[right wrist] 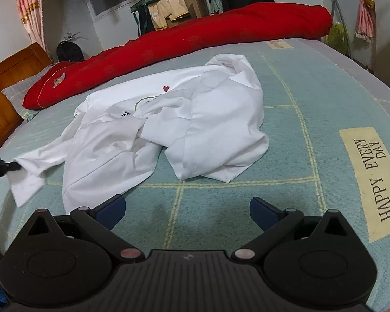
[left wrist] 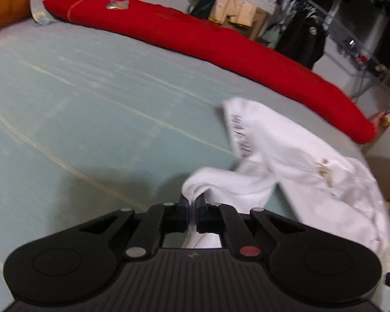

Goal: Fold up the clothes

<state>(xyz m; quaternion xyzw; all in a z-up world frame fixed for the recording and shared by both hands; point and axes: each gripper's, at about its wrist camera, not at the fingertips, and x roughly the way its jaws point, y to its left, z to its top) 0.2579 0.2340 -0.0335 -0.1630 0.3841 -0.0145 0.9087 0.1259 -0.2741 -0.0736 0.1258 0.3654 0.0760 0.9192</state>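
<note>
A crumpled white shirt (right wrist: 169,127) with a small red heart print lies on the pale green bed sheet (right wrist: 286,161). In the left wrist view the same white shirt (left wrist: 286,161) stretches away to the right. My left gripper (left wrist: 193,200) is shut on a sleeve end of it, and the cloth is pinched between the pads and lifted off the sheet. From the right wrist view that left gripper (right wrist: 13,166) shows at the far left edge, pulling the sleeve out sideways. My right gripper (right wrist: 187,208) hovers open above bare sheet, just in front of the shirt, with nothing between its fingers.
A long red bolster (right wrist: 195,36) lies along the far side of the bed. A wooden headboard (right wrist: 7,78) stands at the left. Hanging clothes and a cardboard box (right wrist: 192,2) stand beyond the bed. A "HAPPY EVERY DAY" patch (right wrist: 371,179) marks the sheet at right.
</note>
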